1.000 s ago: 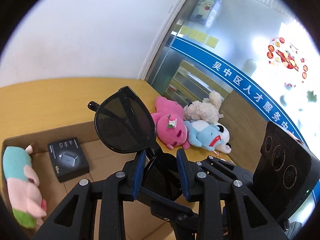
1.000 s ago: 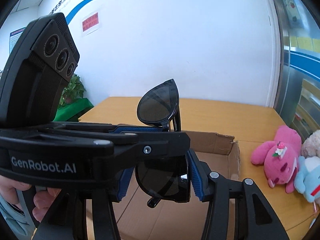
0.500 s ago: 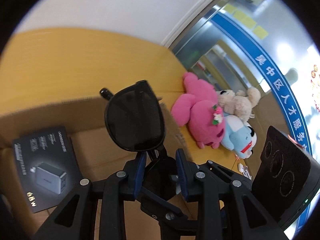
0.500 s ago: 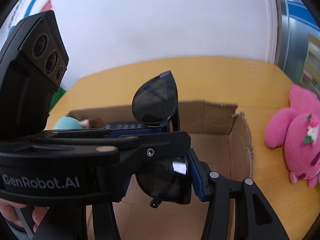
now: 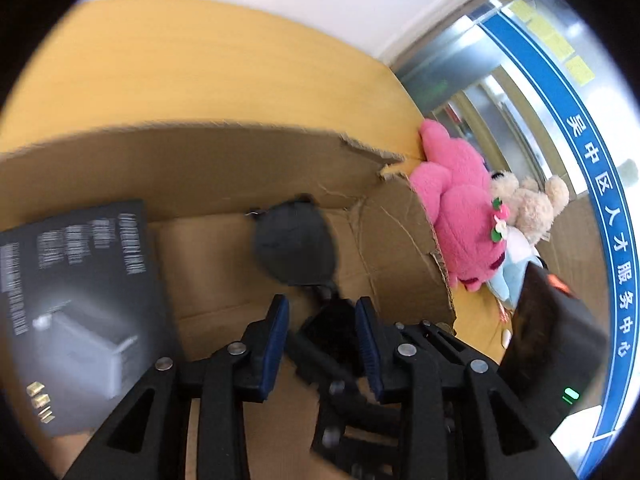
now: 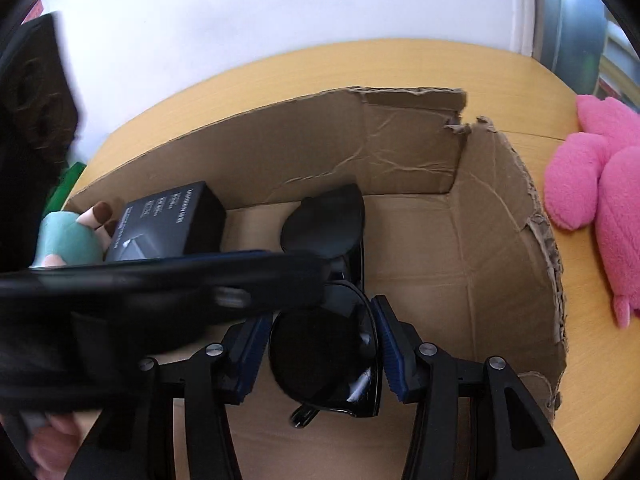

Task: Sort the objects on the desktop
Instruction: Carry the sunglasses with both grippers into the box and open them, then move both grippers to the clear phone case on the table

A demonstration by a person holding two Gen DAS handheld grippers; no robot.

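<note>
Black sunglasses (image 6: 326,352) are held low inside an open cardboard box (image 6: 404,148). My right gripper (image 6: 320,336) is shut on one lens. My left gripper (image 5: 322,330) has its blue pads either side of the other end of the glasses (image 5: 296,248); whether they still press on it is unclear through the blur. The left gripper also crosses the right wrist view as a dark blurred bar (image 6: 160,280).
In the box lie a black product carton (image 5: 76,304) and a teal and pink plush toy (image 6: 68,240). A pink plush (image 5: 460,216), a beige bear (image 5: 528,204) and a light-blue plush (image 5: 516,272) lie on the wooden table (image 5: 200,64) right of the box.
Both grippers have carried the sunglasses down from above the box rim to near the box floor. The left gripper's pads stand slightly wider apart than before.
</note>
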